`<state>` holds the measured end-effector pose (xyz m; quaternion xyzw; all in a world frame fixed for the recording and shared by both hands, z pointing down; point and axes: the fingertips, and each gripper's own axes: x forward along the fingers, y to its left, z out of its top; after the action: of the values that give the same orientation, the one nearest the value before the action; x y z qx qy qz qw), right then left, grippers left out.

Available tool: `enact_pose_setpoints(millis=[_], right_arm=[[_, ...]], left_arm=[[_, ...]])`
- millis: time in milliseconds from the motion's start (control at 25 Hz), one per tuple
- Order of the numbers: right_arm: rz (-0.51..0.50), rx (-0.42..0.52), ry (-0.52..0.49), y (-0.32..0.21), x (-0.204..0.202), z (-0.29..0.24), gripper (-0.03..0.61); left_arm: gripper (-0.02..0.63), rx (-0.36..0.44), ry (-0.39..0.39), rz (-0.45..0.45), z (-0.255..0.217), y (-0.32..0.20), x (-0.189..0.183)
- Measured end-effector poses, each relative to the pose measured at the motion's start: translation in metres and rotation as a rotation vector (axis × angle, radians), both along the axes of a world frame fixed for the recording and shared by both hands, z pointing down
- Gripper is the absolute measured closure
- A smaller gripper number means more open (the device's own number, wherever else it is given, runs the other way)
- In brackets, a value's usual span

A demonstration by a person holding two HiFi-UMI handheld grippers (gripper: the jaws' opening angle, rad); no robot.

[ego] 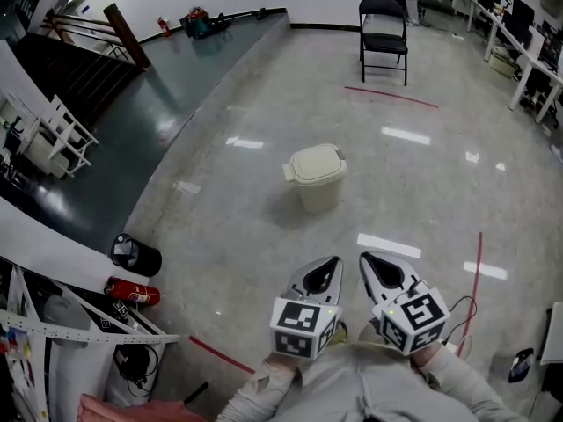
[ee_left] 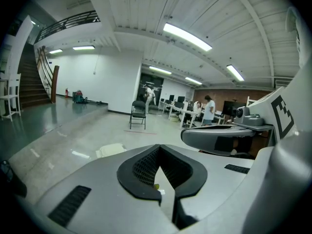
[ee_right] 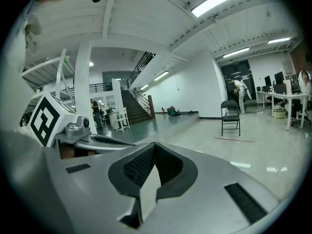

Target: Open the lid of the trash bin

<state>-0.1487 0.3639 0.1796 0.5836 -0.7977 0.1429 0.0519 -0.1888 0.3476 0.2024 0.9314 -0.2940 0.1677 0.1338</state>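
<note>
Grey left hand-held gripper (ego: 329, 262) and right hand-held gripper (ego: 369, 259), side by side, jaws together, empty

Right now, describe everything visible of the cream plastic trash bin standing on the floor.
The cream plastic trash bin is a small rounded-rectangular tub whose body tapers toward the base. Its slightly domed lid sits shut, with a small tab jutting from one edge. It stands upright and alone on the glossy speckled floor, ahead of the left gripper and right gripper, both well short of it. Nothing touches it.
</note>
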Motion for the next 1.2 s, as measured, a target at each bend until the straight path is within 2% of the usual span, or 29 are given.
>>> enact_pose_setpoints(millis=[280,520,1200], right_arm=[[-0.02,-0.015,0.014,-0.014,-0.002,0.004,0.578],[-0.032,-0.015,0.008,-0.037,0.02,0.008,0.578],[-0.153,-0.013,0.042,-0.154,0.13,-0.007,0.578]], left_arm=[[0.609,-0.023,-0.01,-0.011,0.008,-0.014,-0.001],[0.609,-0.018,-0.023,-0.033,0.012,-0.039,0.017],[0.609,-0.026,-0.031,-0.175,0.005,-0.144,0.114]])
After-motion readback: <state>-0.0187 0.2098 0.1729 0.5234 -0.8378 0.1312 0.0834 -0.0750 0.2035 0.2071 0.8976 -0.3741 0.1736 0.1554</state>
